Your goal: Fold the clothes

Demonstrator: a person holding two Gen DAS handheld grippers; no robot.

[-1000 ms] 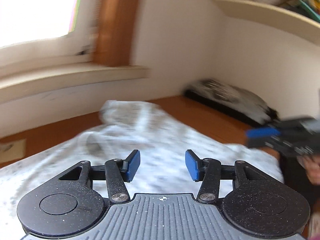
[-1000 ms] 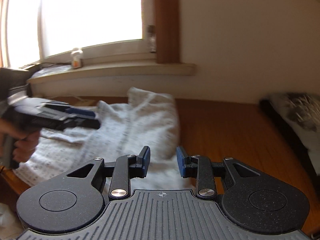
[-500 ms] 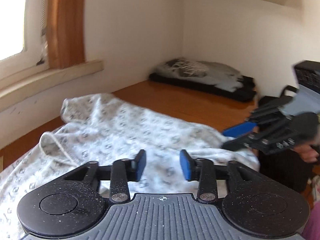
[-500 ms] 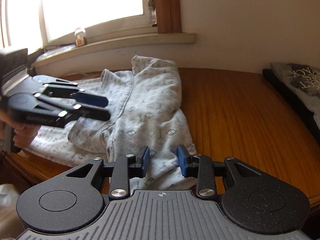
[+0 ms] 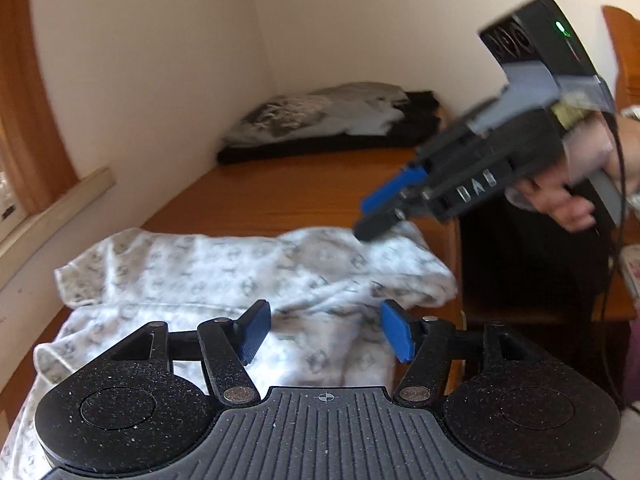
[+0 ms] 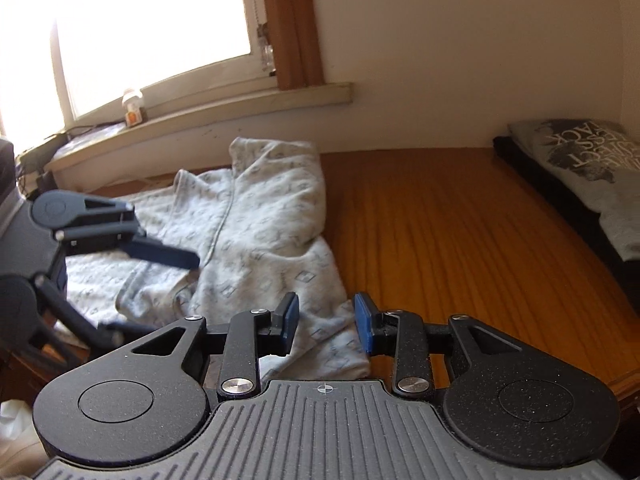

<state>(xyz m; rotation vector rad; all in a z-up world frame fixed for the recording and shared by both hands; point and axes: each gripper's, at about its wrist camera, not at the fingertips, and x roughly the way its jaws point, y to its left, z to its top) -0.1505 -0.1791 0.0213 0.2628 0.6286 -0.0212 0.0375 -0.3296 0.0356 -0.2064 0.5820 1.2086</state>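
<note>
On the left half of the orange-brown wooden tabletop (image 6: 460, 220), a pale grey garment with a small printed pattern (image 6: 256, 216) is seen spread loosely and rumpled, no neat fold yet made. Above it, the left hand-held gripper (image 5: 326, 330) has just been opening, nothing between its jaws; the right hand-held gripper (image 6: 326, 324) is held partly spread over the hem, pinching nothing. The folding is judged barely begun.

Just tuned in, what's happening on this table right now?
A person holds a gripper in each hand over a crumpled, patterned white garment on the wooden table. The left gripper has just been opening, with nothing pinched. The right gripper hangs open above the garment's near edge. Nothing is gripped yet. Folded clothes lie aside.
</note>
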